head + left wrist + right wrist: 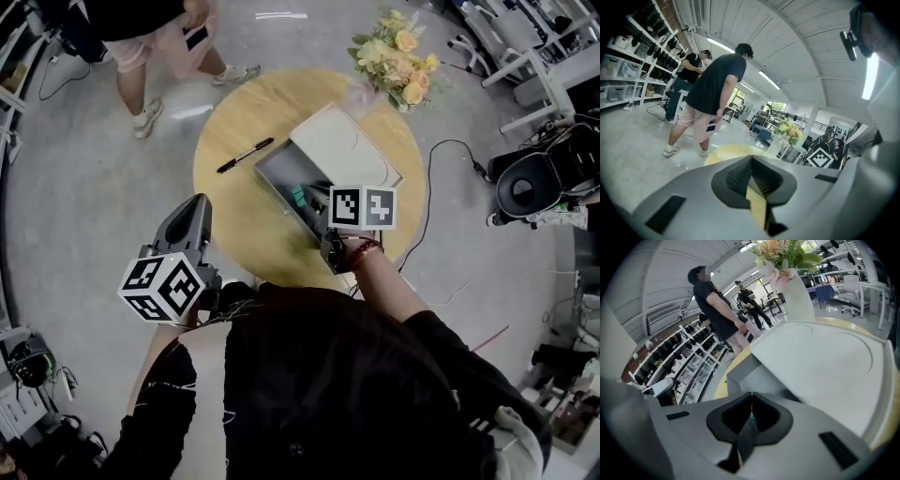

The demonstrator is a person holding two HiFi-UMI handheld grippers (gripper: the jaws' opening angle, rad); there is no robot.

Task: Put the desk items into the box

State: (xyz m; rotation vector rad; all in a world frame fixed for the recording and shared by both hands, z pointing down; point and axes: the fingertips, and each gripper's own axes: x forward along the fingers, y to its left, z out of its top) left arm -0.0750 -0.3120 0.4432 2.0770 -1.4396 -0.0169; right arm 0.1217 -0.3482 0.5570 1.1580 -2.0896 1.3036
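Note:
A grey box [273, 185] stands open on the round wooden table [234, 211], its pale lid [343, 144] folded back to the right. A green item [298, 195] lies inside the box. A black pen [246, 155] rests on the table left of the box. My right gripper [751, 395] is shut with nothing in it, at the box's near wall [745, 374], with the lid [820, 362] to its right. My left gripper [197, 202] hangs off the table's near left edge, shut and empty, and points across the table [729, 152].
A bouquet of yellow flowers [398, 56] stands in a vase at the table's far right edge. A person [159, 37] stands on the floor beyond the table. Cables and a black chair [530, 187] lie to the right.

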